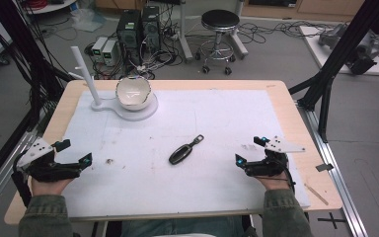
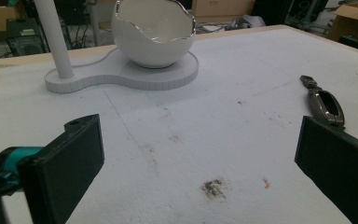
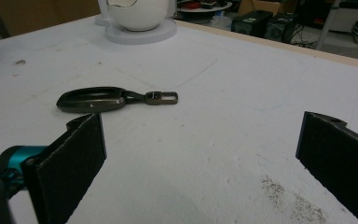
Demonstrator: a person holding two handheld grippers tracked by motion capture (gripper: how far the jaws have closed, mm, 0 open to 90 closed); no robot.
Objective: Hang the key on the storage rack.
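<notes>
White foam sheeting point(image 1: 217, 123) covers most of the wooden tabletop point(image 1: 281, 88). At the centre of the high view, a dark key fob point(image 1: 180, 153) with a small metal loop at its upper-right end lies flat on the sheet, between the two claws and apart from both. In the upper left of that view a white egg-shaped bowl point(image 1: 133, 93) with a jagged rim sits on a flat white stand point(image 1: 143, 111), beside the stand's upright white post point(image 1: 85, 74).

At lower left, the left claw point(image 1: 76, 152) is held in a hand point(image 1: 49, 185) just above the sheet, its jaws spread wide with nothing between them. At lower right, the right claw point(image 1: 250, 149) is likewise agape and empty, pointing toward the fob. In the left gripper view the fob point(image 2: 325, 103) lies at the right edge just beyond the right jaw; a small brown stain point(image 2: 213, 187) marks the sheet at lower centre. In the right gripper view the fob point(image 3: 102, 99) rests left of centre, just past the left jaw.
</notes>
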